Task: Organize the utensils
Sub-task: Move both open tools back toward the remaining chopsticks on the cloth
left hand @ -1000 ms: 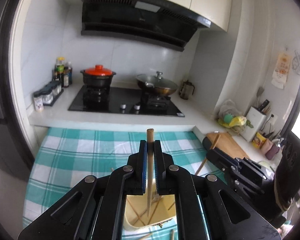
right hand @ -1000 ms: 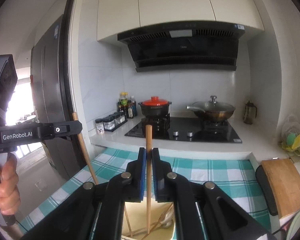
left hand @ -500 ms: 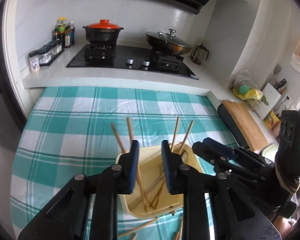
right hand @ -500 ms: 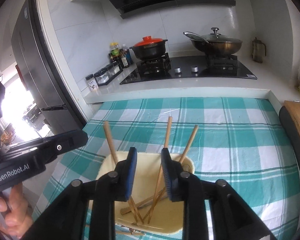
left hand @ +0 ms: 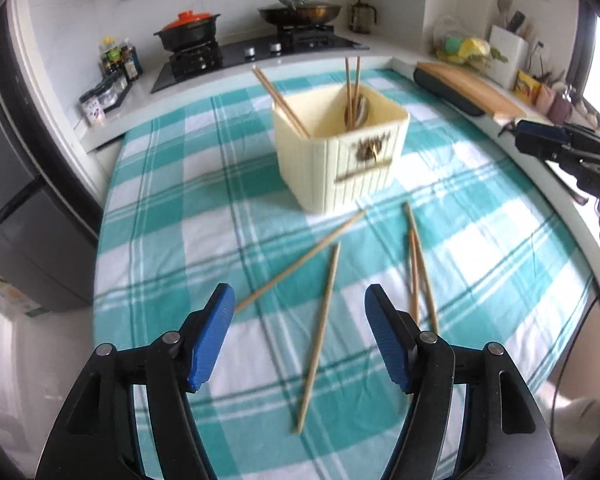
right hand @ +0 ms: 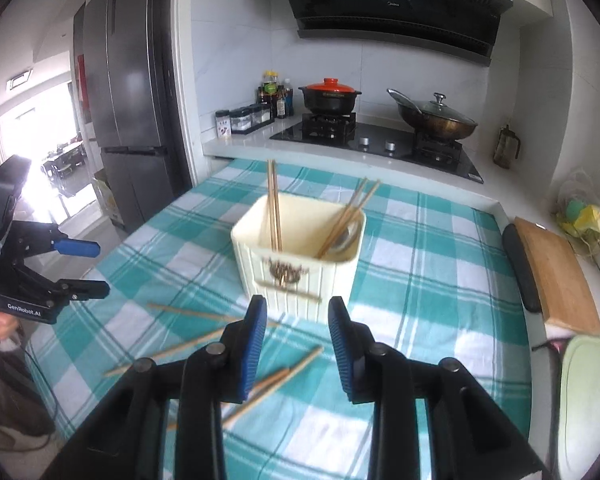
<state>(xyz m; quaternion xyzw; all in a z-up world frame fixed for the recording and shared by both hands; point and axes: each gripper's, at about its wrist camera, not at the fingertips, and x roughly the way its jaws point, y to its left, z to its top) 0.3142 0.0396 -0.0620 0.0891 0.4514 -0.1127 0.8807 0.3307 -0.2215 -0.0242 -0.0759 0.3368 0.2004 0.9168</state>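
Step in hand, judged: between picks, both grippers empty, loose chopsticks left to collect

Left gripper (left hand: 299,334): jaws spread wide, nothing between the ribbed blue pads (left hand: 210,338); hovering over the cloth on the near side of the holder (left hand: 340,156)

Right gripper (right hand: 297,354): jaws released, gap narrower, nothing held; poised just short of the holder's front face

Holder: cream, square, ribbed plastic walls, dark motif on front panel; upright on the checked cloth (left hand: 172,216). Inside: two chopsticks leaning at one corner, two more at the opposite corner beside what looks like a metal spoon bowl (right hand: 346,238)

Loose chopsticks, all flat on the cloth in front of the holder: long diagonal one (left hand: 300,258) with tip near holder base; straighter one (left hand: 318,338) running toward the left gripper; near-parallel pair (left hand: 418,268) to the side, touching or almost

Material: thin pale bamboo or wood, round, tapered, smooth, likely to roll; cloth soft, teal-and-white, may bunch

Next move calls for: lowering onto one stick, jaws across its length, pinching near mid-shaft, tilting upright, dropping into the holder
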